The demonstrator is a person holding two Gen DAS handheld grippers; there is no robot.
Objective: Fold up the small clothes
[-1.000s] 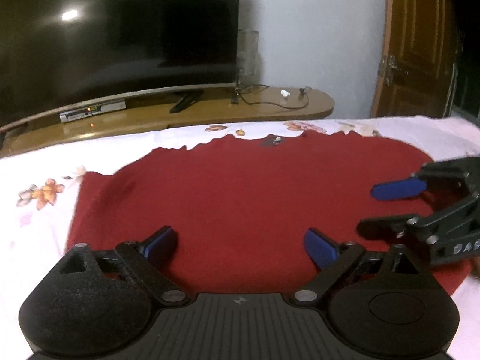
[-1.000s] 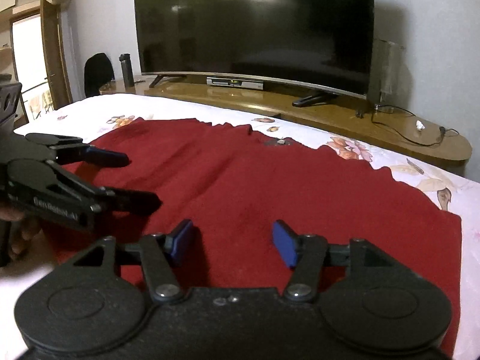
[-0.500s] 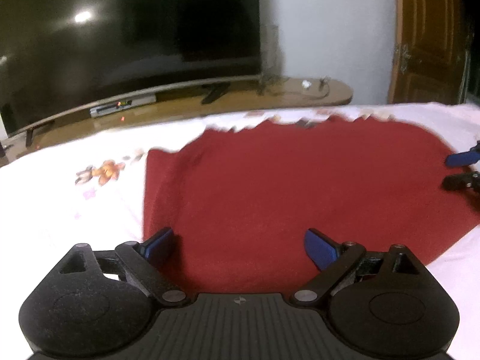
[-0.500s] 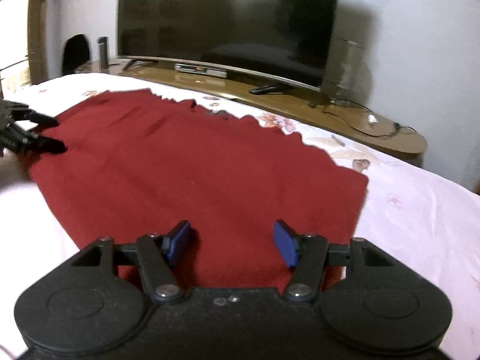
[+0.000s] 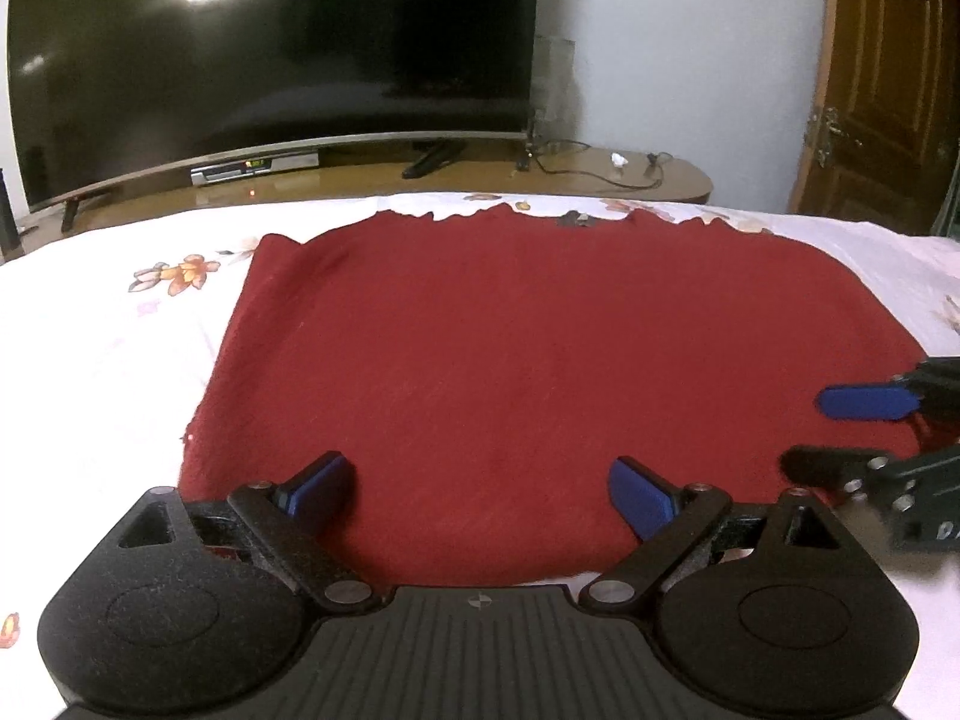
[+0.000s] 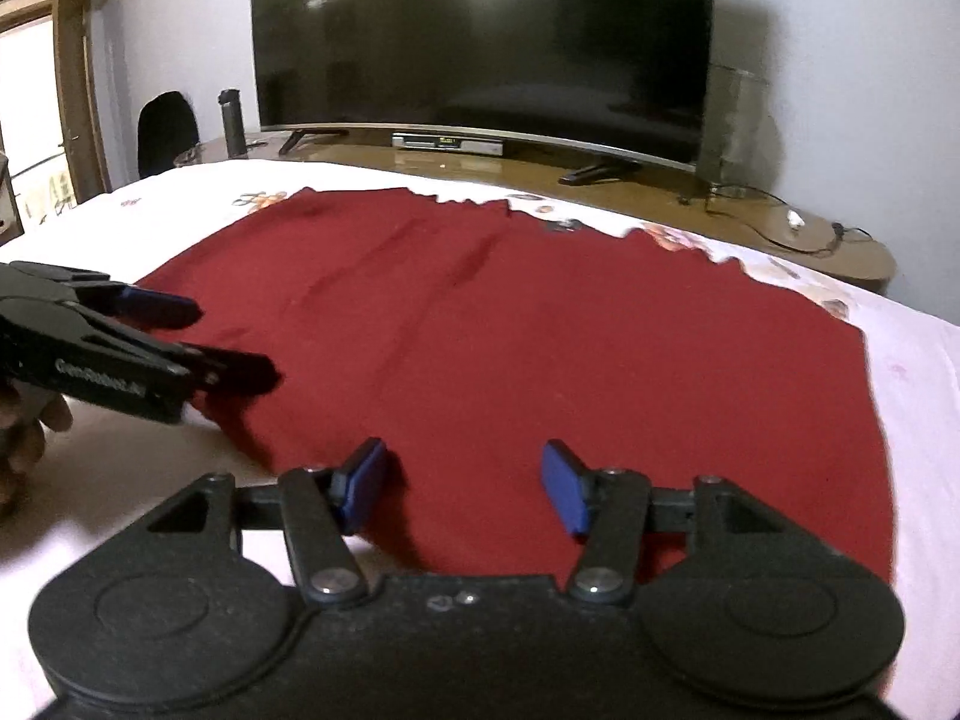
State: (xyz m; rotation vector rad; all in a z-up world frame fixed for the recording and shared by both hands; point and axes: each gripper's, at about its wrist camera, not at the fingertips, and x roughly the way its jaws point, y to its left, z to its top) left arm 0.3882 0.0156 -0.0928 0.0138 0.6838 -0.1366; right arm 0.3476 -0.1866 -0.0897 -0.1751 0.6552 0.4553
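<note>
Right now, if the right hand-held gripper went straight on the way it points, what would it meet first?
Most likely the red garment spread flat on the bed. The right hand-held gripper tilts downward with open, empty jaws already over the cloth's near edge, so it should meet fabric, though exact depth is unclear.

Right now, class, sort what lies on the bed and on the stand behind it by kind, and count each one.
Red cloth: 1
TV: 1
Set-top box: 1
Dark bottle: 1
Tools: 2, left and right
Total: 6
</note>
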